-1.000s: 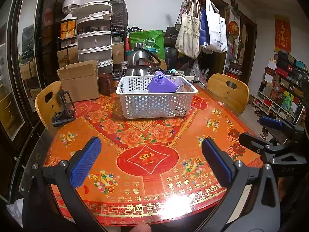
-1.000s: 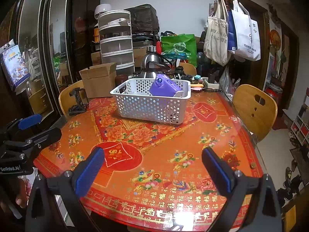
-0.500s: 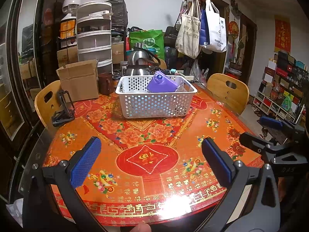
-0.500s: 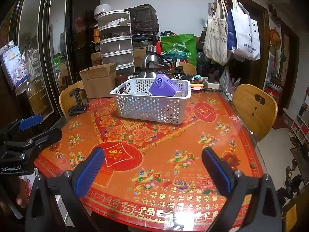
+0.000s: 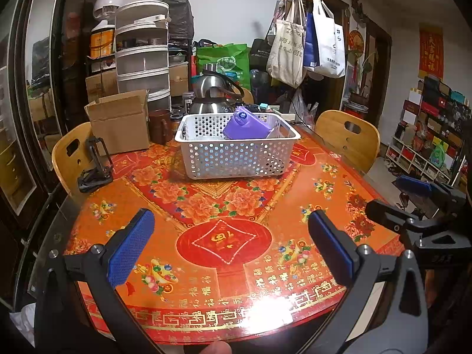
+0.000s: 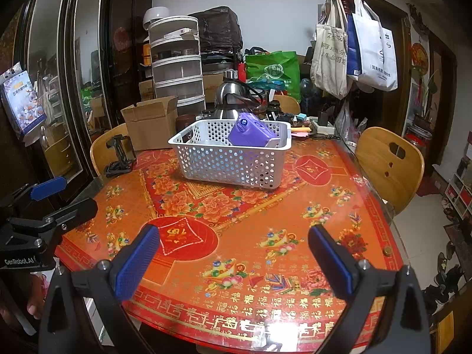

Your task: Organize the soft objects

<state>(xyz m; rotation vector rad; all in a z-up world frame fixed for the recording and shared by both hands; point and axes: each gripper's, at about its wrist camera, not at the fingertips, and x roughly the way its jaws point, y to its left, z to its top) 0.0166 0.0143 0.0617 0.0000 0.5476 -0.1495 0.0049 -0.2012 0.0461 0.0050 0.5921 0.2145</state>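
A white perforated basket (image 5: 236, 159) (image 6: 230, 165) stands toward the far side of the red-and-orange table. A purple soft pack (image 5: 246, 125) (image 6: 252, 134) leans tilted inside it, sticking above the rim. My left gripper (image 5: 230, 244) is open and empty, low over the table's near edge. My right gripper (image 6: 233, 253) is open and empty over the near edge too. The right gripper shows at the right of the left wrist view (image 5: 413, 203); the left gripper shows at the left of the right wrist view (image 6: 47, 203).
Behind the basket stand a cardboard box (image 5: 119, 121), a brown mug (image 5: 159, 126) and a steel kettle (image 5: 215, 94). A black phone stand (image 5: 94, 165) sits at the table's left. Wooden chairs (image 5: 348, 138) (image 5: 69, 156) flank the table. Bags hang on a coat rack (image 5: 306, 35).
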